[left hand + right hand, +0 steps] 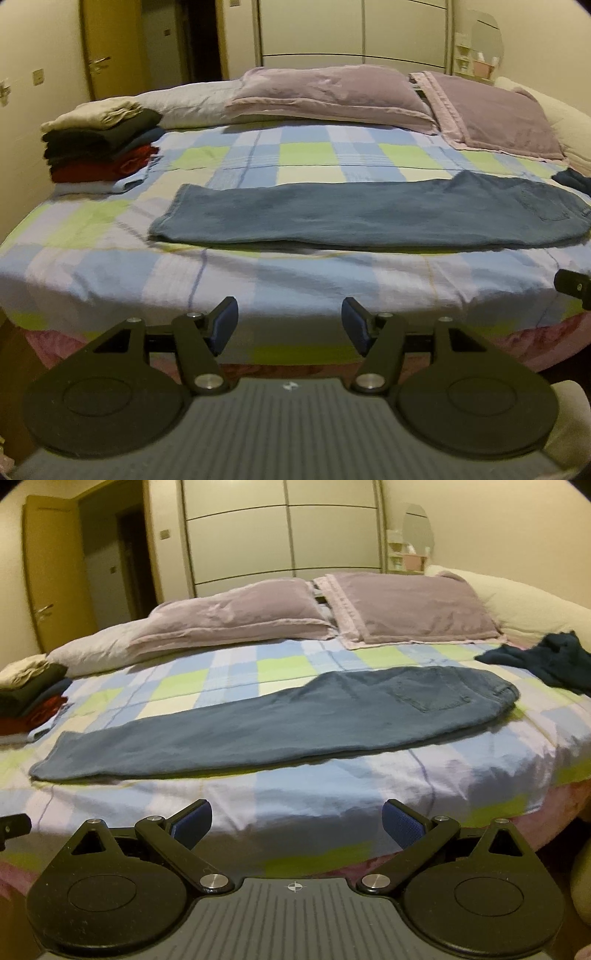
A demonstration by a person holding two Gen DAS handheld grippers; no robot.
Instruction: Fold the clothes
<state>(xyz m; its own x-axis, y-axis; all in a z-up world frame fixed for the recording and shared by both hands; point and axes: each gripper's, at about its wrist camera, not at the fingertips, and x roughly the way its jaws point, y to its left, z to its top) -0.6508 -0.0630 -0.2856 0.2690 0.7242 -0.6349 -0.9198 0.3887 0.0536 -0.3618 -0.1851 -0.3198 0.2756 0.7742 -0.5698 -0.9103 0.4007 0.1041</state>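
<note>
A wide bed (110, 258) filled both views, covered by a sheet checked in blue, lilac and pale green. Behind it stood a pale wardrobe (284, 535) with sliding panels and, to the left, an open wooden door (51, 572). Two mauve pillows (332, 92) lay side by side along the far edge of the bed, with a white one (184, 99) to their left.

A pair of blue jeans (258, 731) lay across the middle of the sheet, folded lengthwise with one leg over the other, the waist and a back pocket toward the right and the hems toward the left. They lay flat, near the front edge of the mattress and apart from both grippers.

At the left edge of the bed sat a stack of folded clothes (99, 147): beige on top, dark layers below, red under those, light blue at the bottom. A crumpled dark navy garment (546, 661) lay loose at the right side, near the right pillow.

The left gripper (290, 321) hung before the front edge of the bed, its blue-padded jaws spread apart and holding nothing. The right gripper (297, 823) sat likewise before the mattress edge, its jaws released wide and empty
</note>
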